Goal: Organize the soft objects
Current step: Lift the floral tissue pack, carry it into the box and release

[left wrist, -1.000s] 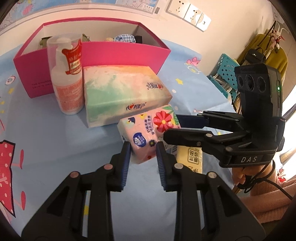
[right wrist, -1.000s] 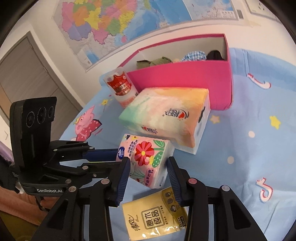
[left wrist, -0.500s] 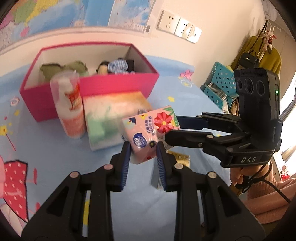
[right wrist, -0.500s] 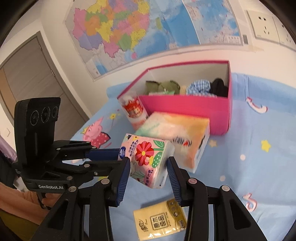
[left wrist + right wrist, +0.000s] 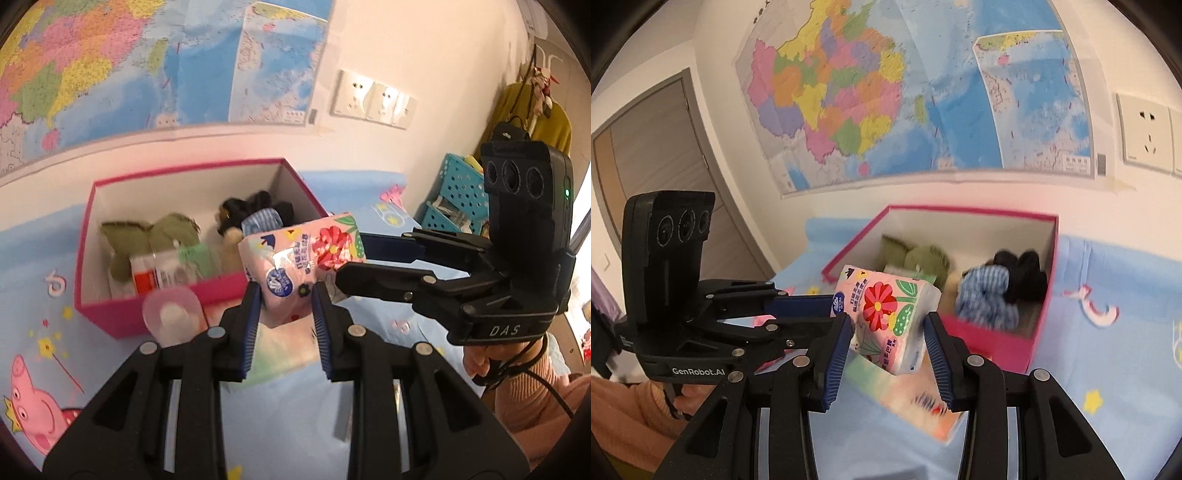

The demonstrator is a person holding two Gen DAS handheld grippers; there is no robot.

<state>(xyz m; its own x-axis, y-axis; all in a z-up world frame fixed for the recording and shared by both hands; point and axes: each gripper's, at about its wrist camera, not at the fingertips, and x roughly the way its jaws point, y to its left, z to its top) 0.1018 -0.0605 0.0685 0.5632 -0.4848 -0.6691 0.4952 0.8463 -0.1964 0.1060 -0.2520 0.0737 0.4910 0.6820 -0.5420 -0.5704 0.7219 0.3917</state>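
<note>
A pink floral tissue pack (image 5: 299, 254) (image 5: 886, 306) hangs in the air in front of the pink box (image 5: 184, 291) (image 5: 993, 343). My left gripper (image 5: 286, 295) is shut on its near end, and my right gripper (image 5: 886, 325) is shut on it from the other side. Each wrist view shows the other tool: the right gripper (image 5: 354, 258) and the left gripper (image 5: 812, 314). Inside the box lie a green plush (image 5: 147, 236) (image 5: 923, 258) and a dark plush in blue striped cloth (image 5: 258, 218) (image 5: 986, 295).
Below the held pack lies a large pastel tissue pack (image 5: 280, 350) (image 5: 912, 402) on the blue cartoon tablecloth (image 5: 44, 258). A pump bottle (image 5: 173, 317) stands by the box's front wall. The wall with a map (image 5: 886, 92) is close behind the box. Blue baskets (image 5: 458, 199) stand at the right.
Both grippers have risen with the floral pack, lifting it off the table to box height. The box's inside has come into view, and the yellow pack has dropped out of view.
</note>
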